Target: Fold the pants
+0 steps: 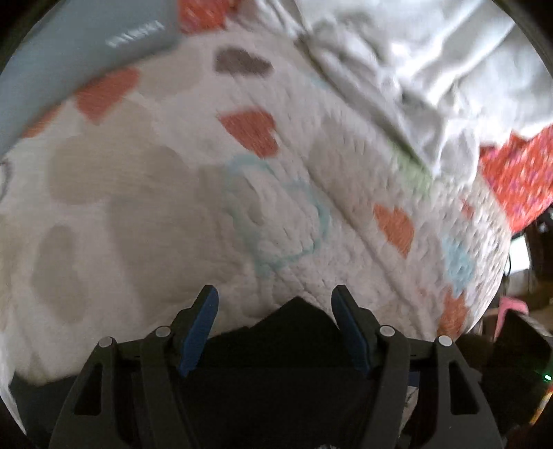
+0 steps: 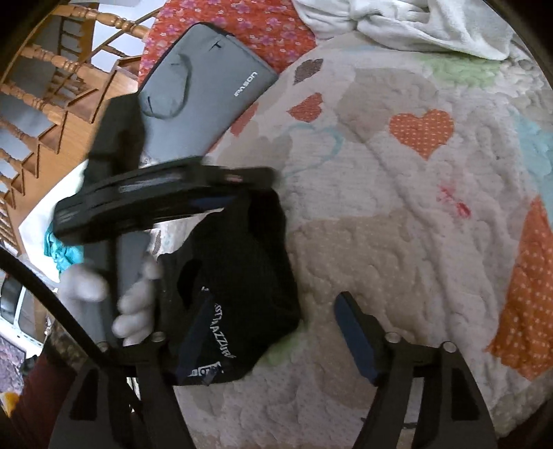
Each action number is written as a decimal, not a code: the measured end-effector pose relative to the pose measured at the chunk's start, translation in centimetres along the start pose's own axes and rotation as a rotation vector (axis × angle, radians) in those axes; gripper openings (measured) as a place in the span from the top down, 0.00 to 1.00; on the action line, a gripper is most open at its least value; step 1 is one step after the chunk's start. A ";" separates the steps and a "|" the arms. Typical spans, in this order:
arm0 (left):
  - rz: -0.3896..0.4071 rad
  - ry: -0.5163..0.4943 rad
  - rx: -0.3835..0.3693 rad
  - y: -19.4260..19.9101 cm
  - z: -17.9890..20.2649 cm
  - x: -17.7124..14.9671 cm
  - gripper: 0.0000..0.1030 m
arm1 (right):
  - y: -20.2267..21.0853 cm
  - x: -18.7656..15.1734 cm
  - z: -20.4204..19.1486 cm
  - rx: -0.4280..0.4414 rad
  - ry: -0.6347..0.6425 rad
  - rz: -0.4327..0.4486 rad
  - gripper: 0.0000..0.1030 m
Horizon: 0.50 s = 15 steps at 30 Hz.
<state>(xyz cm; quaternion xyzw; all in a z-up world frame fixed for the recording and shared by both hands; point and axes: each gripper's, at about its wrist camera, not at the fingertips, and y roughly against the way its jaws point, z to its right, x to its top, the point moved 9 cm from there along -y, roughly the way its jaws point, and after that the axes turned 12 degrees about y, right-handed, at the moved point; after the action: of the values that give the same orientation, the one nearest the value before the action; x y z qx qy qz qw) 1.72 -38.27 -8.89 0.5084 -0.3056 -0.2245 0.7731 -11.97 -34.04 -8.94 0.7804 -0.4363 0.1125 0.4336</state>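
On a bed spread with a white quilt (image 2: 397, 241) patterned in orange, grey and teal hearts, a bundle of black pants (image 2: 238, 297) with white lettering lies bunched near the lower left of the right wrist view. The left tool (image 2: 242, 183), held by a white-gloved hand (image 2: 136, 304), reaches in from the left just above the pants; from this angle it cannot be told whether it grips the fabric. In its own blurred view, the left tool (image 1: 274, 300) shows blue-padded fingers (image 1: 200, 328) spread apart, a peak of the black pants (image 1: 297, 317) rising between them near their base. The right tool (image 2: 276, 311) stands released, its fingers wide, the left one hidden behind the pants. A grey case (image 2: 200, 93) rests at the quilt's far edge, near crumpled white cloth (image 2: 414, 24).
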 end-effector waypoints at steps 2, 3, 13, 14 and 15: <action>-0.032 -0.070 0.037 -1.4 0.9 -0.3 0.25 | -0.2 0.1 -0.2 0.008 0.011 0.007 0.23; -0.036 -0.095 0.041 -1.6 1.4 -0.4 0.17 | -0.3 0.2 -0.4 0.016 0.014 0.009 0.23; 0.013 -0.217 0.042 1.4 4.9 -3.0 0.97 | -2.3 0.0 -2.2 -0.009 0.106 0.006 0.23; 0.021 -0.213 0.037 1.7 4.9 -3.1 0.97 | -2.3 0.0 -2.1 -0.015 0.105 0.019 0.23; 0.033 -0.205 0.028 2.3 4.9 -3.1 0.98 | -2.4 0.1 -2.0 -0.019 0.101 0.027 0.23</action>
<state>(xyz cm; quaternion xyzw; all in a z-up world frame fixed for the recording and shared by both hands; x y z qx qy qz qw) -3.78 -38.52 -6.12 0.4886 -0.3945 -0.2584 0.7341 -9.67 -31.94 -9.07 0.7634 -0.4254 0.1536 0.4611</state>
